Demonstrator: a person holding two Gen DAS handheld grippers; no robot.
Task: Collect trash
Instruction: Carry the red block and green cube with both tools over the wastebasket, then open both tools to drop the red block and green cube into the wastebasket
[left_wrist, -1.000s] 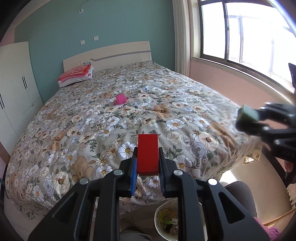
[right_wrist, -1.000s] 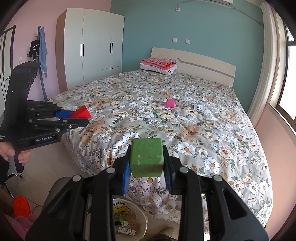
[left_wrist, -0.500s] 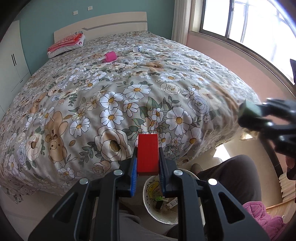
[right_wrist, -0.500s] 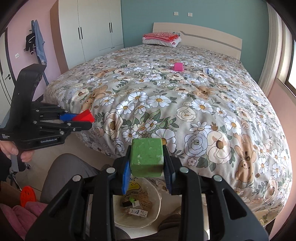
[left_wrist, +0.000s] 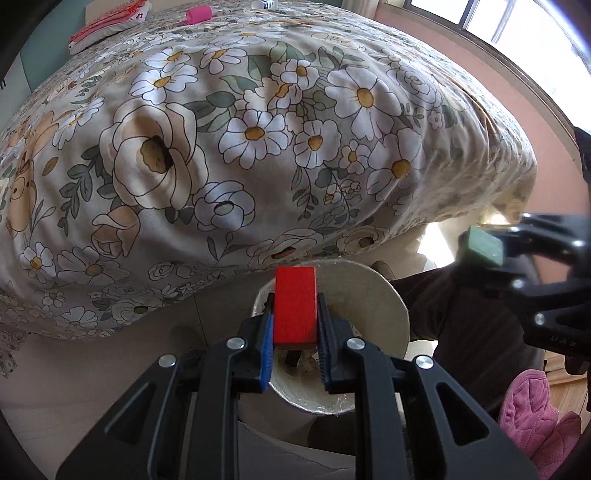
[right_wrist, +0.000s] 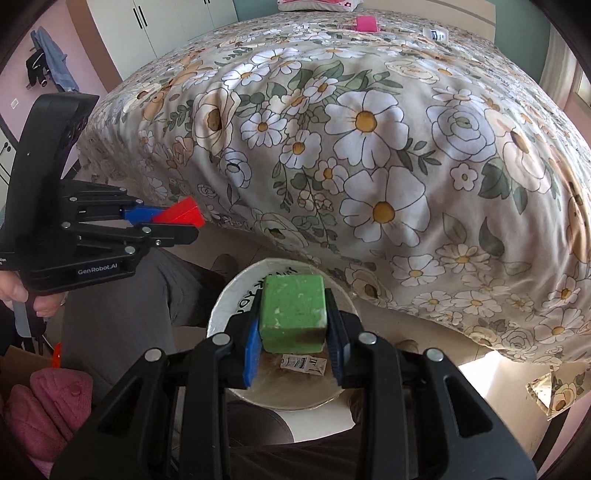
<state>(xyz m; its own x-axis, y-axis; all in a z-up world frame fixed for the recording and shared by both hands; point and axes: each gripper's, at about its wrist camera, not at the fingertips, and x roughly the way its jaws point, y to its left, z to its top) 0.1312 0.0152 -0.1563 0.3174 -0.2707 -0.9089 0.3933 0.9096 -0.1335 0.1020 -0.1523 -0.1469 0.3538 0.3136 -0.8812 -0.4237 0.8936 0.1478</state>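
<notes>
My left gripper (left_wrist: 295, 325) is shut on a red block (left_wrist: 295, 302) and holds it over the white waste bin (left_wrist: 384, 295) on the floor. My right gripper (right_wrist: 293, 325) is shut on a green block (right_wrist: 293, 306) above the same bin (right_wrist: 229, 295), which holds a few wrappers (right_wrist: 303, 363). Each gripper shows in the other's view, the left gripper (right_wrist: 162, 221) at left and the right gripper (left_wrist: 491, 251) at right. A pink item (right_wrist: 365, 24) and a small white bottle (right_wrist: 436, 34) lie far up the bed.
The bed with a floral cover (left_wrist: 258, 129) fills the space ahead, its foot edge hanging just behind the bin. The person's dark-trousered legs (right_wrist: 122, 295) and pink slippers (left_wrist: 532, 413) flank the bin. White wardrobes (right_wrist: 166, 33) stand at far left.
Both grippers have tilted down and moved closer to the foot of the bed, so the bin now lies directly under the held blocks. Both stay shut on their blocks.
</notes>
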